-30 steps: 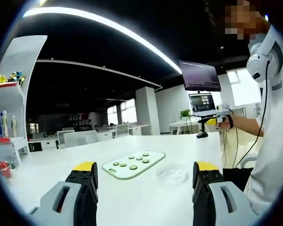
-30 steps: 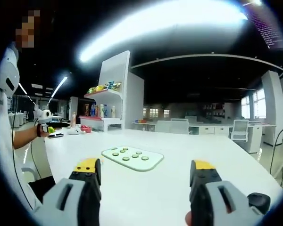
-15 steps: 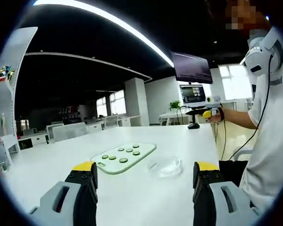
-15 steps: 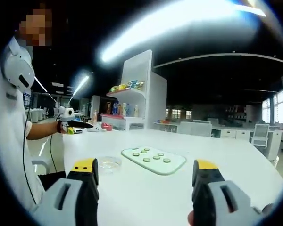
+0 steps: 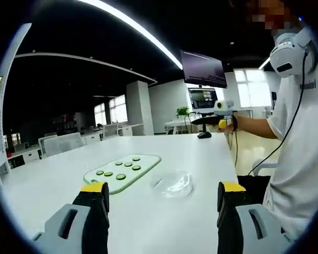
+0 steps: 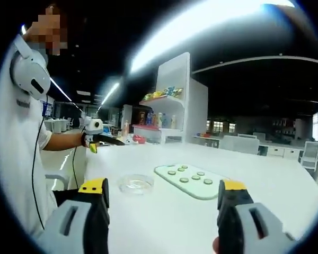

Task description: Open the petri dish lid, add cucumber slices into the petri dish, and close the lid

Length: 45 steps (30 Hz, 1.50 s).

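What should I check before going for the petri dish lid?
1. Left claw open, empty: ok.
2. Right claw open, empty: ok.
3. Petri dish on the white table, apart from both claws: ok.
4. Lid on or off the dish: cannot tell, clear plastic blurs.
5. Cucumber slices on the pale green board, ready: ok.
6. Dish beside the board, not touching it: ok.

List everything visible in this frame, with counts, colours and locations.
table: one, white, under everything.
cutting board: one, pale green, on the table.
cucumber slices: six, green, on the cutting board.
petri dish: one, clear, lid on, beside the board.
shelf unit: one, white, holding colourful items, beyond the table.
monitors: two, dark, in the background.
person: one, white shirt, at the table's edge.
left gripper: grey, yellow-tipped, open.
right gripper: same colours, open.
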Tool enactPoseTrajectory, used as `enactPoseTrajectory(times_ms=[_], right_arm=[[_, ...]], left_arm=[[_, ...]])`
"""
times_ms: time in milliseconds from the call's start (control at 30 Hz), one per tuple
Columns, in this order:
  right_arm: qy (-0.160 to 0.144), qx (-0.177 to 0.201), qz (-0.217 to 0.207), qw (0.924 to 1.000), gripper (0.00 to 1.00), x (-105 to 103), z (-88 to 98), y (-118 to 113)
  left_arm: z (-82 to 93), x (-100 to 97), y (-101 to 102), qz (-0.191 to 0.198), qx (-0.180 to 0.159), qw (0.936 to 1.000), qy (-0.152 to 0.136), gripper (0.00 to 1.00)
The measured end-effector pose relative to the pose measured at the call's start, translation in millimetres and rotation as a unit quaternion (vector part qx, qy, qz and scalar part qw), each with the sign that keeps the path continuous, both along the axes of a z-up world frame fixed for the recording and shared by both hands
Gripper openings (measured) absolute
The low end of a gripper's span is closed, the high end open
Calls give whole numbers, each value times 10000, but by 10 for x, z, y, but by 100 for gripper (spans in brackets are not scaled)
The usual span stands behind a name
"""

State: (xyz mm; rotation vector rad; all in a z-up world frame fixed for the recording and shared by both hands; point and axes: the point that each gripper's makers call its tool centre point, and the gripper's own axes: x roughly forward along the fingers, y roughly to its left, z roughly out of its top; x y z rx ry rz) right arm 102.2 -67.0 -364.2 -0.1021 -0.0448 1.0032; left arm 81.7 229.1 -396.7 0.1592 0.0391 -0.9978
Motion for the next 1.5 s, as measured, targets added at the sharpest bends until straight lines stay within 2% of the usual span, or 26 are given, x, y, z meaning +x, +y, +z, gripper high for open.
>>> enactPoseTrajectory(times_ms=[367,500,933,1167,1500], right_arm=[[54,-245,388,9989,85,61,-51,266],[76,-441,624,9970,86,90,-118,414],[192,-844,1198,9890,86,198,-309,807],[263,-856,1383,9863,86,249,-391,971],[366,-1026,1765,9783,85,264,-514,1213]], left_arm=[[-35,65,-115,-258,153,9995,99,85],[-83,117,-167,-376,235,9989,156,86],[-226,277,-359,-709,455,9961,268,87],[-291,324,-485,-857,530,9944,312,87],[-378,359,-612,-1062,716,9910,393,88]])
